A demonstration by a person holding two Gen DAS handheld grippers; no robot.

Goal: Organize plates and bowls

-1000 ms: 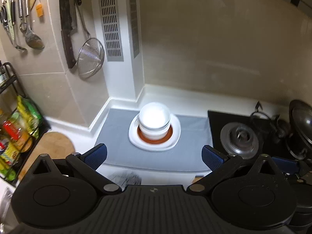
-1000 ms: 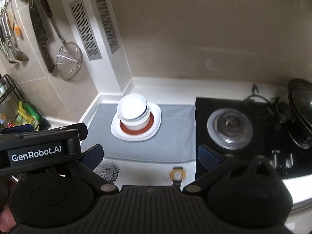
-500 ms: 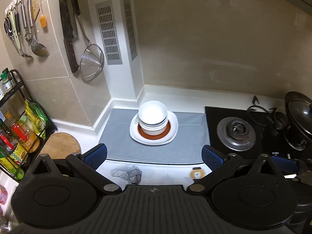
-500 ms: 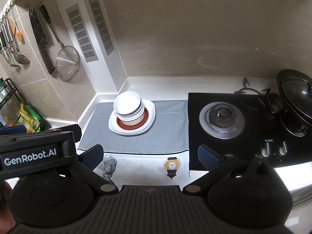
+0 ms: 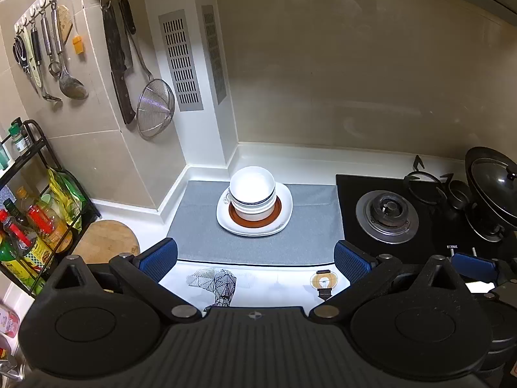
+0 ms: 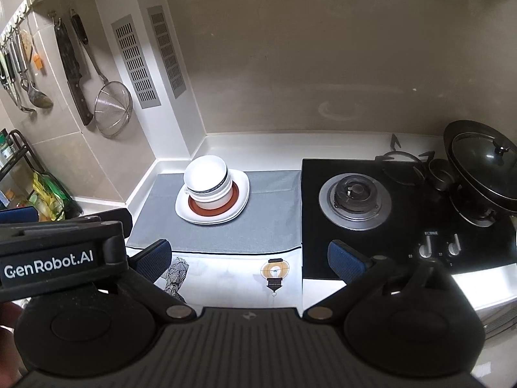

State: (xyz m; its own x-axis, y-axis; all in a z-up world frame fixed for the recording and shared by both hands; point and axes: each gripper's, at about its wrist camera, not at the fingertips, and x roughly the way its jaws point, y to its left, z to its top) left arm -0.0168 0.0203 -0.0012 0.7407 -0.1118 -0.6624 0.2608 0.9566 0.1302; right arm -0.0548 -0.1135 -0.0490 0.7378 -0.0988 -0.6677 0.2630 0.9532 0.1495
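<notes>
At the far left a black wire rack [image 5: 38,200] holds bottles and green packets, with a round wooden board [image 5: 106,242] on the white desk [image 5: 278,161] beside it, and ladles, a cleaver [image 5: 118,64] and a mesh strainer [image 5: 155,106] hang on the tiled wall above. The left gripper [image 5: 255,258] hangs over the near edge of the desk with its jaws spread wide and nothing between them. Ahead, on a grey mat [image 5: 258,242], sits the stack of bowls [image 5: 252,192], white ones nested upright on a brown-rimmed plate [image 5: 255,223] that rests on a larger white plate [image 5: 284,207]. The right gripper [image 6: 248,257] is also held back from the stack, jaws wide apart and empty. To the right lie the black gas hob [image 6: 355,197] and a lidded dark wok [image 6: 481,168]
</notes>
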